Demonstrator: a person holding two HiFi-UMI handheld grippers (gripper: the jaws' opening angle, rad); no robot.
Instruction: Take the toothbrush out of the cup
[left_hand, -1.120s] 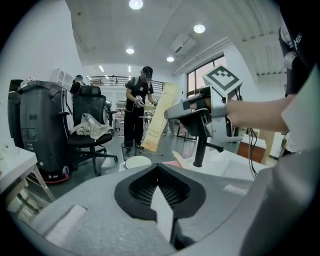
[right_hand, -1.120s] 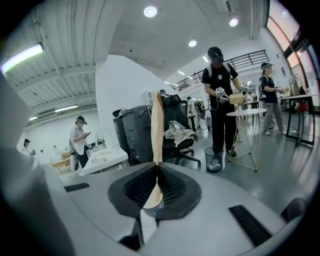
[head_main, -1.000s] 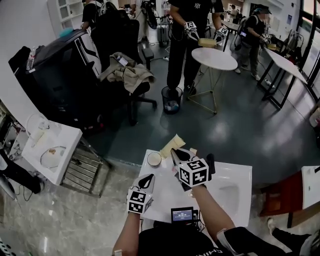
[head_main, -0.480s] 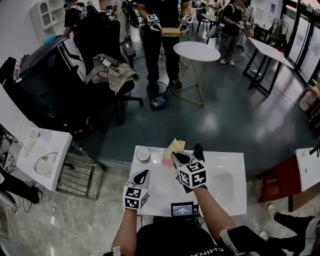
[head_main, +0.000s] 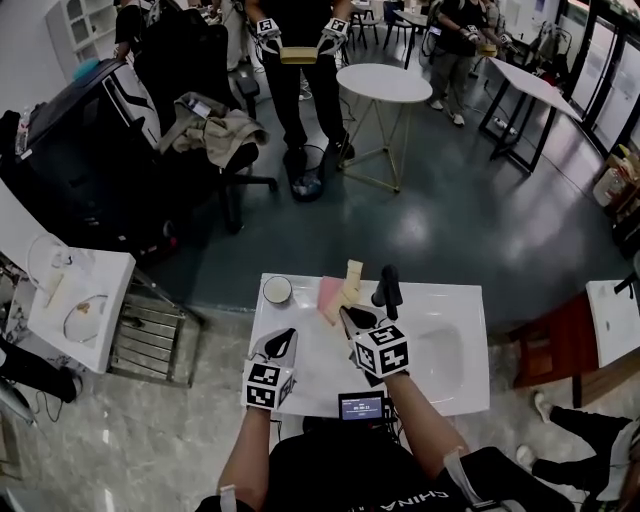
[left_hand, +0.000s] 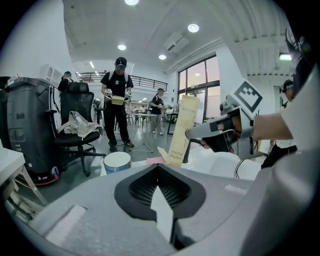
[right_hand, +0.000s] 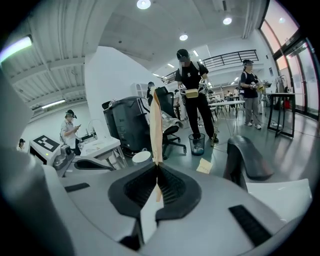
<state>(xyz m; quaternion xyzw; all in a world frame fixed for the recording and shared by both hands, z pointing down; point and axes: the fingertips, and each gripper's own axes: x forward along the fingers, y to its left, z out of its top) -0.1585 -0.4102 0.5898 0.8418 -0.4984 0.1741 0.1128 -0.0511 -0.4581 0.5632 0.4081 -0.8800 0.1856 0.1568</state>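
The toothbrush is a tall cream packet (head_main: 347, 290) printed "TOOTH BRUSH" (left_hand: 183, 132). My right gripper (head_main: 347, 317) is shut on its lower end and holds it upright above the white counter (head_main: 312, 372). In the right gripper view the packet (right_hand: 156, 125) stands edge-on between the closed jaws (right_hand: 158, 167). The white cup (head_main: 277, 290) with a blue band (left_hand: 117, 162) stands at the counter's far left corner, apart from the packet. My left gripper (head_main: 283, 346) hovers near the counter's front, jaws closed (left_hand: 158, 165) on nothing.
A black faucet (head_main: 388, 284) rises behind the sink basin (head_main: 447, 352), just right of the packet. A pink sheet (head_main: 329, 299) and a small cream card (right_hand: 204, 166) lie on the counter. Beyond are a trash bin (right_hand: 197, 144), chairs, tables and standing people.
My right gripper has carried the packet down and to the right, away from the cup and toward the faucet. My left gripper has shifted slightly.
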